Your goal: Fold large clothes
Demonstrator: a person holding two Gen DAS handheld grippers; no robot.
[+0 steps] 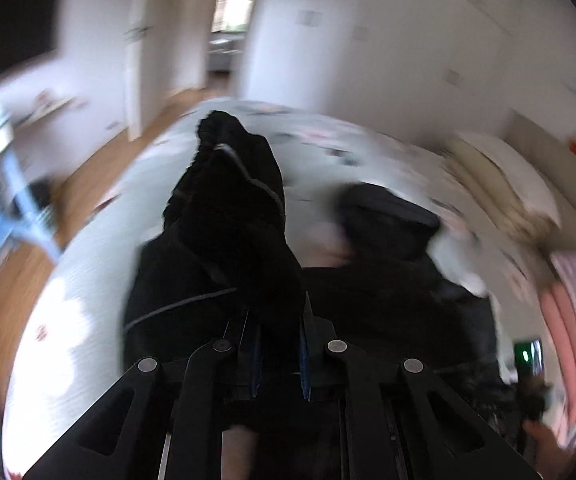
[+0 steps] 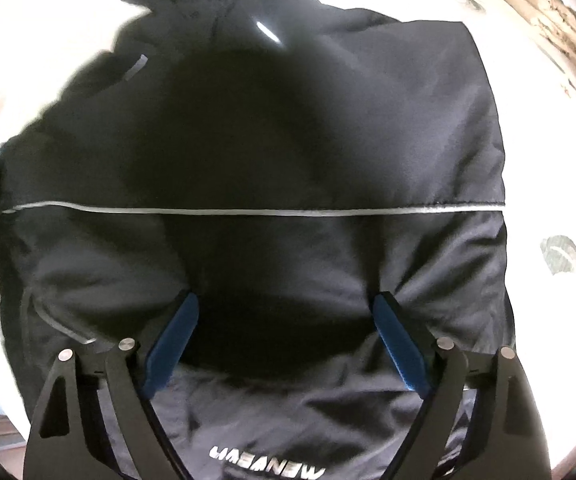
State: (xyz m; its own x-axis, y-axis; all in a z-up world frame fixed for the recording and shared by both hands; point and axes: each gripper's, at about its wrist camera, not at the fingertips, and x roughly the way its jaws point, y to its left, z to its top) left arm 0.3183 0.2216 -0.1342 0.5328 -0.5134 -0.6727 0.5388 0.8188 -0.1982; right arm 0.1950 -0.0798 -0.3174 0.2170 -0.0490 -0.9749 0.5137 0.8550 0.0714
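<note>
Black jacket (image 2: 288,140) lies across our bed (image 1: 88,280), pale cover bare along its edges. Our left gripper (image 1: 280,344) pinches a raised sleeve (image 1: 228,200); our right gripper (image 2: 286,332) presses spread fingers onto the back panel.

The black jacket (image 2: 272,152) lies spread on a pale bed cover, its back panel facing up and fairly flat, with soft creases. A thin silver reflective piping (image 2: 248,211) runs straight across the panel from one side to the other. White mirrored lettering (image 2: 268,463) sits on the fabric near the lower edge. In the left wrist view one part of the jacket (image 1: 228,200) is lifted off the bed in a bunched black fold edged with the same silver piping, while its hood lies rumpled beside it
</note>
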